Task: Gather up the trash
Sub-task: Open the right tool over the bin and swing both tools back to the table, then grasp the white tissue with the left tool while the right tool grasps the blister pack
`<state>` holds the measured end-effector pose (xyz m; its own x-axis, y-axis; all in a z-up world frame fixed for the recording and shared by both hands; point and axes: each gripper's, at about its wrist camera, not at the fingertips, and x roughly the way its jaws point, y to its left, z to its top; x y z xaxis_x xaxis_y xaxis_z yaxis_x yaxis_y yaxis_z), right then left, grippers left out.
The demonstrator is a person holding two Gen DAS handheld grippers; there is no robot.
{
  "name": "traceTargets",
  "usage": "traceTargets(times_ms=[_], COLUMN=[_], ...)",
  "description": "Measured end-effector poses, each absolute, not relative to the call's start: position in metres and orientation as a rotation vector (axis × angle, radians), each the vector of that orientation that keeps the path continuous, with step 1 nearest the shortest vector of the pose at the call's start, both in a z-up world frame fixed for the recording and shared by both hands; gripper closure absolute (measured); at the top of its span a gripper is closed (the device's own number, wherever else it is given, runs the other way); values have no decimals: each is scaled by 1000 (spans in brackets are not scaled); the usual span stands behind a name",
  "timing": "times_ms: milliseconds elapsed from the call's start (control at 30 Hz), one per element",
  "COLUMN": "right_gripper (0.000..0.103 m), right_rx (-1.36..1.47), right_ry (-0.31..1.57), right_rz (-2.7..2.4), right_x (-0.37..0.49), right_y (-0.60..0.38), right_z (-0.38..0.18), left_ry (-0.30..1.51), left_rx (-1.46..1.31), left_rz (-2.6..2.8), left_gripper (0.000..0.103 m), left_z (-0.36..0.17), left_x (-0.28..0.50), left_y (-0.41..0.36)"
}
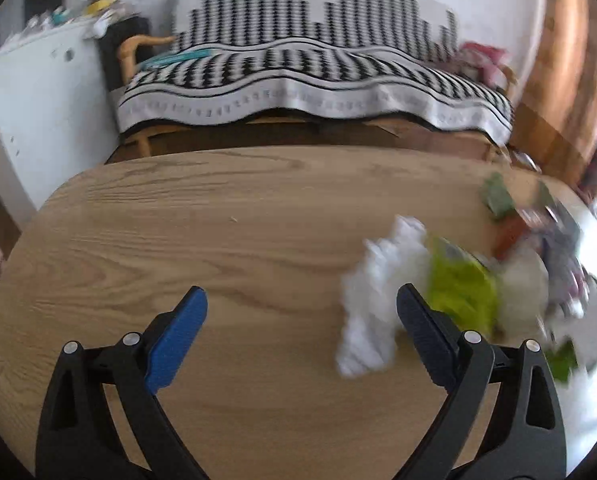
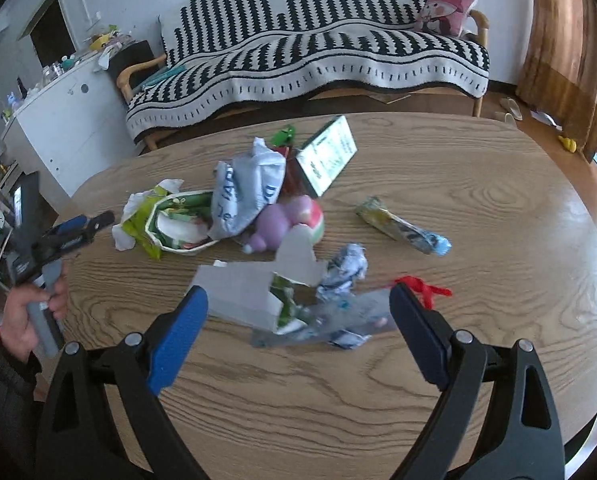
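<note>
Grippers first: right gripper (image 2: pixel 298 312), black frame with blue ribbed pads, fingers spread wide and holding nothing, poised low over a wood-grain oval table (image 2: pixel 478 208); between its tips lies a torn grey carton (image 2: pixel 242 292) with a green printed inside, flattened and open-ended, touching a clear crinkled plastic sheet (image 2: pixel 338 320). Red yarn (image 2: pixel 422 286), a short twisted scrap, just beside the right finger. Crumpled foil ball (image 2: pixel 344 268), white and blue, against the carton's flap. Long wrapper (image 2: pixel 402 228), yellow to blue, lying apart to the right. Round pink-green toy (image 2: pixel 294 220), smooth, mid-pile. Crushed white bag with blue lettering (image 2: pixel 246 192), leaning on a green-white snack bag (image 2: pixel 178 220) with its mouth open. Flat green-white box (image 2: pixel 328 154), tilted on edge at the pile's far side. Left gripper (image 1: pixel 302 312), same make, fingers likewise apart and empty, a white crumpled tissue (image 1: pixel 374 300) near its right finger, a lime wrapper (image 1: pixel 462 288) behind; this view is blurred. Hand (image 2: pixel 30 316) grips the left tool's grey handle at the table's left edge. Sofa (image 2: pixel 318 52) beyond, under a black-white woven throw.
</note>
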<state>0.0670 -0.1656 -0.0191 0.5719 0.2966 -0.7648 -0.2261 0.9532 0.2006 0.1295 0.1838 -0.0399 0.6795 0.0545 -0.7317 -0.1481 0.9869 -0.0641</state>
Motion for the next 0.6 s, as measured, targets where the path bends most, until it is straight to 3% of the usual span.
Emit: traceTargets(times_ms=[267, 333, 400, 433, 500, 533, 567, 600], right_gripper=[14, 14, 14, 14, 19, 20, 22, 22], right_rx=[100, 136, 169, 185, 216, 226, 248, 266], right_ry=[924, 936, 947, 951, 964, 969, 981, 988], right_rz=[251, 233, 221, 213, 197, 195, 193, 193], right_x=[74, 75, 76, 75, 75, 75, 75, 76], right_y=[-187, -202, -212, -217, -227, -230, -234, -237], right_z=[-21, -24, -27, -27, -32, -34, -37, -40], left_ry=[881, 885, 905, 909, 922, 926, 920, 915], left_rx=[-161, -135, -127, -116, -119, -132, -132, -129], left_rz=[22, 14, -21, -36, -57, -52, -25, -5], left_gripper=[10, 16, 43, 49, 81, 84, 96, 99], left_z=[-68, -74, -77, -77, -77, -75, -71, -67], left_x=[171, 173, 172, 171, 170, 170, 168, 167], left_y=[165, 158, 154, 153, 153, 154, 157, 159])
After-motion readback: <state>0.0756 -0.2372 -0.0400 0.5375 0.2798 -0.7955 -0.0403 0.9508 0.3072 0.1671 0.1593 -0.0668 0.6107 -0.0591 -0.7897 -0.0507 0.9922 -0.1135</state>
